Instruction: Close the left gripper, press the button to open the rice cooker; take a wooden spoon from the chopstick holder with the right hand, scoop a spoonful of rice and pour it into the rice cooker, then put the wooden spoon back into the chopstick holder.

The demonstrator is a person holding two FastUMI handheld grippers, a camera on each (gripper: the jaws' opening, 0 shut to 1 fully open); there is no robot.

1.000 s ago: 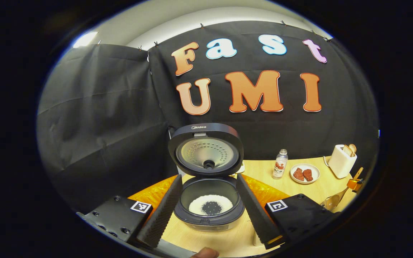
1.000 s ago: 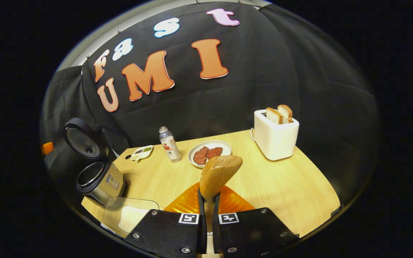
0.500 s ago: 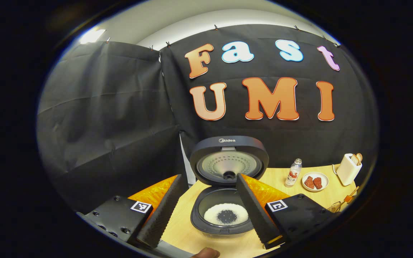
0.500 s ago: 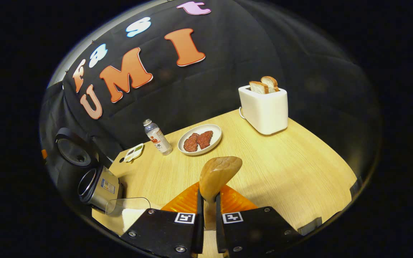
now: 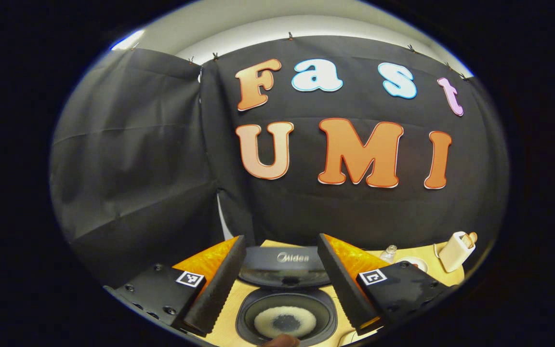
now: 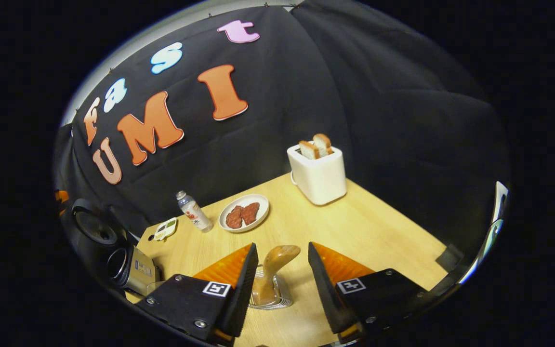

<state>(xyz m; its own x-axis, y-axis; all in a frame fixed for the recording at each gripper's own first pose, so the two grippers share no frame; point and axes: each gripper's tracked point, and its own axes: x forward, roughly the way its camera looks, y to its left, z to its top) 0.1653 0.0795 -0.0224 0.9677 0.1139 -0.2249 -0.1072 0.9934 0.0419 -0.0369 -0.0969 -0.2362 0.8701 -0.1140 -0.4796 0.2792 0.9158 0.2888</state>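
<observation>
In the left gripper view the rice cooker (image 5: 284, 318) stands open, its lid (image 5: 284, 265) raised and white rice with a dark centre in the pot. My left gripper (image 5: 280, 284) hangs open above it, fingers apart on either side. In the right gripper view the wooden spoon (image 6: 273, 270) stands bowl-up in the wire chopstick holder (image 6: 270, 299). My right gripper (image 6: 282, 279) is open, its fingers apart on both sides of the spoon and not touching it. The open rice cooker (image 6: 125, 265) sits at the far left of that view.
On the wooden table (image 6: 378, 226) stand a white toaster (image 6: 318, 173) with two slices of bread, a plate with red meat (image 6: 243, 213), a small bottle (image 6: 192, 210) and a little tray (image 6: 164, 228). A clear container rim (image 6: 154, 287) lies beside the cooker.
My right gripper opened and let go of the spoon, which now stands in the holder, then drew back. The left gripper rose and tilted up, with the cooker sliding low in its view.
</observation>
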